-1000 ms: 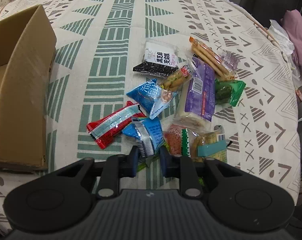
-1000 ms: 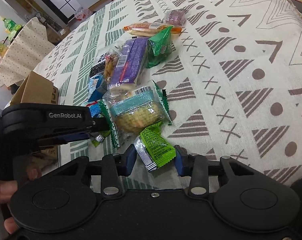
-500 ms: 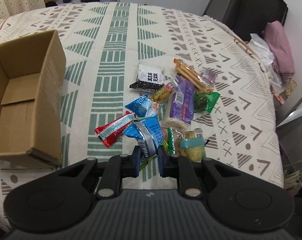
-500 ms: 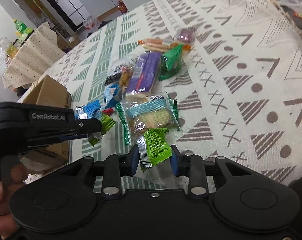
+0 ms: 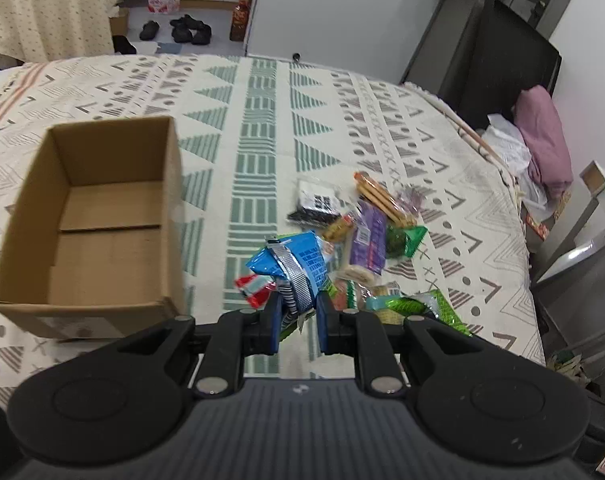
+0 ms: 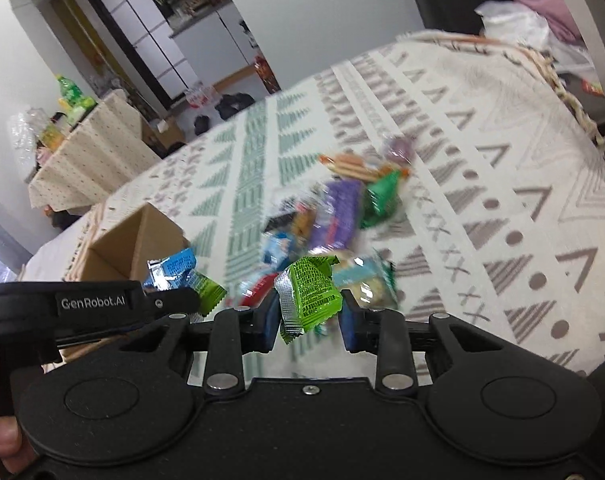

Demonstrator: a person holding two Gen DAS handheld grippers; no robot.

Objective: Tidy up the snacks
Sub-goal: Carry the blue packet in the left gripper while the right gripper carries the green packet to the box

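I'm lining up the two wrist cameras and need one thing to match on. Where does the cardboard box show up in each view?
Left wrist view: the cardboard box fills the left side, open top facing the camera, nothing visible inside it.
Right wrist view: only a corner of the cardboard box shows at left of centre, behind the left gripper.
Shared landmark: the purple snack packet in the pile to the right of the box.

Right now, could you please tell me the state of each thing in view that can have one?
Left tongs: shut on the blue packet.
Right tongs: shut on the green packet.
Cardboard box: open, empty.
Snack pile: loose on the tablecloth.
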